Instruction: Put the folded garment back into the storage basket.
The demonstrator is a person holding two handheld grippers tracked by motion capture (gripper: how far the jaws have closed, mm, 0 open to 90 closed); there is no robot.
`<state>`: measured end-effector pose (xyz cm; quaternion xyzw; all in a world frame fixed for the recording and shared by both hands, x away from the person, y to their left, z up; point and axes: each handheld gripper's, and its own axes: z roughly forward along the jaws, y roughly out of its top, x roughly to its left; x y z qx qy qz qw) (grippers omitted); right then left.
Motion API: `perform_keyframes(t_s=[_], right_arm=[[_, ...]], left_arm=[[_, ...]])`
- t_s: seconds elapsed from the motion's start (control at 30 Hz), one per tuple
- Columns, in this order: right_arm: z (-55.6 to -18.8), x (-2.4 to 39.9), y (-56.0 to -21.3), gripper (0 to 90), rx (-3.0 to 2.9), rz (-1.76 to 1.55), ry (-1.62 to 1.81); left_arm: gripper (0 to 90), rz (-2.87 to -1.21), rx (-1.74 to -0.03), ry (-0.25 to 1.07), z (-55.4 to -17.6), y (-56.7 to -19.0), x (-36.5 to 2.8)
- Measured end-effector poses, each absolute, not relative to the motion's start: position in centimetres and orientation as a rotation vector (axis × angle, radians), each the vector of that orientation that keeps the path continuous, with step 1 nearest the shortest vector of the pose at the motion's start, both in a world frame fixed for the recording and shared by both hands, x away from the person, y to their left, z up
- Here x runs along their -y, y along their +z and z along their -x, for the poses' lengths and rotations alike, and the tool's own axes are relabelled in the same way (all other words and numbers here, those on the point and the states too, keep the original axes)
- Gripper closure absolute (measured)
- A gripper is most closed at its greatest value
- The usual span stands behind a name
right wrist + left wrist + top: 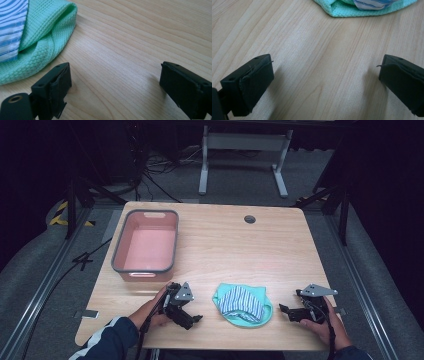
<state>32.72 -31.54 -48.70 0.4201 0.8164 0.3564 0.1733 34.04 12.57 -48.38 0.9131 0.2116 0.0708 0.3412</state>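
A: Obs. Left gripper [192,319] rests low at the near edge of the table [280,250], jaws spread wide with only bare wood between them. Right gripper [285,310], near right, likewise wide apart and holding nothing. Both point inward at the cloth bundle [243,303].

B: Location of the bundle?

A: Near centre of the table, between the two grippers and touching neither. The striped cloth [242,301] lies folded inside the mint-green waffle cloth [260,319]. Pink bin [146,247] sits far left, well apart.

B: Risks from here?

A: Judgement only. A pinch on the green edge alone could let the striped piece slide out, since it looks loosely tucked. Jaws coming in this low may push the bundle across the wood rather than close on it. A one-sided lift would likely unfold it, leaving fabric to drape over the bin's rim.

B: Note: the near edge is close; a shove toward the person could drop it.
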Motion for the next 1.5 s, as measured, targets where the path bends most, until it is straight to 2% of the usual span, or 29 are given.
perform_keyframes(t_s=[0.57, 0.63, 0.67, 0.7, 0.73, 0.77, 0.8, 0.87, 0.97, 1.2, 1.5], right_arm=[[-32.4, 31.6, -48.3, 11.2, -2.325, -1.228, 0.954], [-32.4, 31.6, -48.2, 15.4, -2.344, -1.223, 0.946], [-32.4, 31.6, -48.2, 15.4, -2.344, -1.223, 0.946], [-32.4, 31.4, -48.0, 21.7, -2.347, -1.229, 0.961], [-32.4, 31.4, -48.0, 21.7, -2.347, -1.229, 0.961], [-32.4, 31.2, -47.8, 23.1, -2.352, -1.228, 0.980], [-32.3, 30.8, -47.5, 23.1, -2.358, -1.228, 1.019], [-32.2, 30.2, -47.1, 26.3, -2.350, -1.213, 1.035], [-32.2, 29.6, -46.5, 29.1, -2.339, -1.194, 1.067], [-32.7, 26.6, -45.4, 37.9, -2.369, -1.113, 1.053], [-34.0, 24.6, -46.5, 38.9, -2.417, -1.121, 1.012]], left_arm=[[0.9, -2.400, -0.485, 0.157, -34.2, -48.2, -12.6], [1.5, -2.418, -0.452, 0.155, -34.4, -48.1, -12.5], [3.1, -2.418, -0.452, 0.155, -34.4, -48.1, -12.5], [6.0, -2.424, -0.441, 0.142, -34.5, -48.0, -12.5], [6.0, -2.418, -0.440, 0.142, -34.5, -47.9, -12.4], [10.9, -2.412, -0.434, 0.132, -34.6, -47.7, -12.4], [22.9, -2.405, -0.427, 0.126, -34.7, -47.6, -12.3], [19.1, -2.401, -0.452, 0.142, -35.1, -47.1, -11.7], [25.7, -2.385, -0.468, 0.159, -35.5, -46.7, -11.3], [33.6, -2.316, -0.539, 0.212, -37.3, -45.5, -9.2], [32.9, -2.337, -0.523, 0.189, -38.3, -46.6, -6.3]])
